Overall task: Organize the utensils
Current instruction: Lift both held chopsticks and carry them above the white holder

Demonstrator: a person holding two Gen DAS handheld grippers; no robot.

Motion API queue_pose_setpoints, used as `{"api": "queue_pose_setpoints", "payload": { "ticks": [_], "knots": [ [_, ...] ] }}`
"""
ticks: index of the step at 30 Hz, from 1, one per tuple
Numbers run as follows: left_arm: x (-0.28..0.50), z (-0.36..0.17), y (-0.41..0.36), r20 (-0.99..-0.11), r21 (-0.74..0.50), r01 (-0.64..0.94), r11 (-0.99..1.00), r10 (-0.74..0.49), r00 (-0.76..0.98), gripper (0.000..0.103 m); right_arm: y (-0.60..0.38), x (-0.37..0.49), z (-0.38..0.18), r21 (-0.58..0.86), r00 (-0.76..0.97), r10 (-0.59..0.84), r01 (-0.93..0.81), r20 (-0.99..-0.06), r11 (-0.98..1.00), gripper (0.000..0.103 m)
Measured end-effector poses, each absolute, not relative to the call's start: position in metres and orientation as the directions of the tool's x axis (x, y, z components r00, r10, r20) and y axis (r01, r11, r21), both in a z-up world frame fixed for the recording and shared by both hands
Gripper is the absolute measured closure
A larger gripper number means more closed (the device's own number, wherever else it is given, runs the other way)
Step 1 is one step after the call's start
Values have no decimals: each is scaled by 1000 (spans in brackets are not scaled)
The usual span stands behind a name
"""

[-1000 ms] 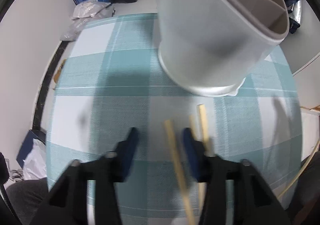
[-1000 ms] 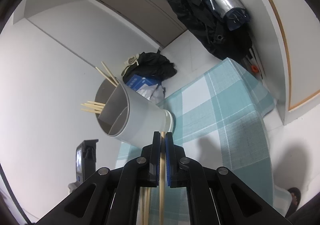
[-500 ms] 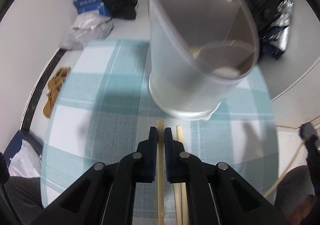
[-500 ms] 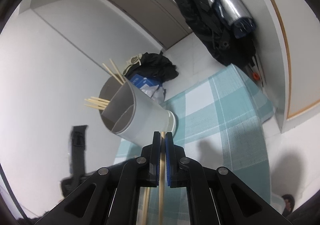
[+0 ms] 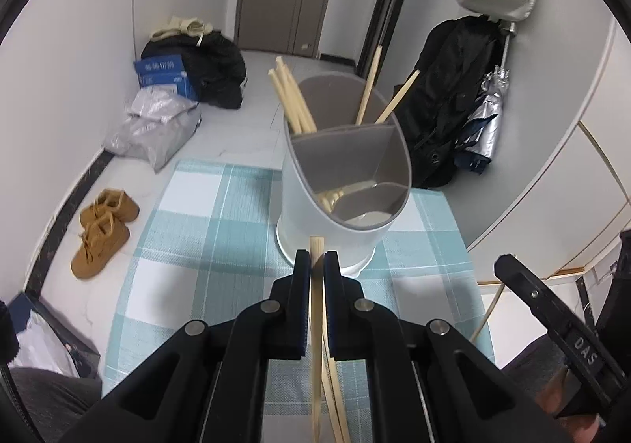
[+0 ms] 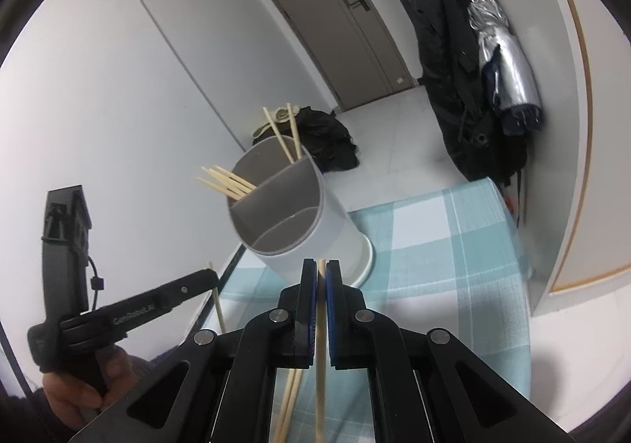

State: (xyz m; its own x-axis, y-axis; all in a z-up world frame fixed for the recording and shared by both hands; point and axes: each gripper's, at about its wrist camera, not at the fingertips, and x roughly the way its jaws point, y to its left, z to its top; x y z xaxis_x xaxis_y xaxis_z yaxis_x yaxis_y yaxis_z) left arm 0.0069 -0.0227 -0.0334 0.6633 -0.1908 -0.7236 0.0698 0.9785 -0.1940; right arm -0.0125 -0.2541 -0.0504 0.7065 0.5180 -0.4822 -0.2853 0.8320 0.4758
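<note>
The left tongs [image 5: 316,263] clamp one chopstick [image 5: 315,324], and the right tongs [image 6: 321,273] clamp another chopstick [image 6: 320,348]. Just beyond both stands the divided utensil holder [image 5: 347,183] on the checked bench [image 5: 189,230], chopsticks already inside.

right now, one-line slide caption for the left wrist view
Left gripper shut on a chopstick, facing the divided utensil holder on the checked tablecloth.
</note>
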Motion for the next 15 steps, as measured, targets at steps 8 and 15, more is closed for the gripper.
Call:
{"api": "queue_pose_setpoints", "payload": {
  "ticks": [8,15],
  "knots": [
    [-4,-19,-17,-684,-204,113,972,-224,694,100,-243,-16,-34,425,735,489,-297,-470,855,99],
    [-9,-16,-7,-663,-247,117,962,-255,704,101,-224,-21,-23,354,755,467,-326,-461,877,99]
  ]
}}
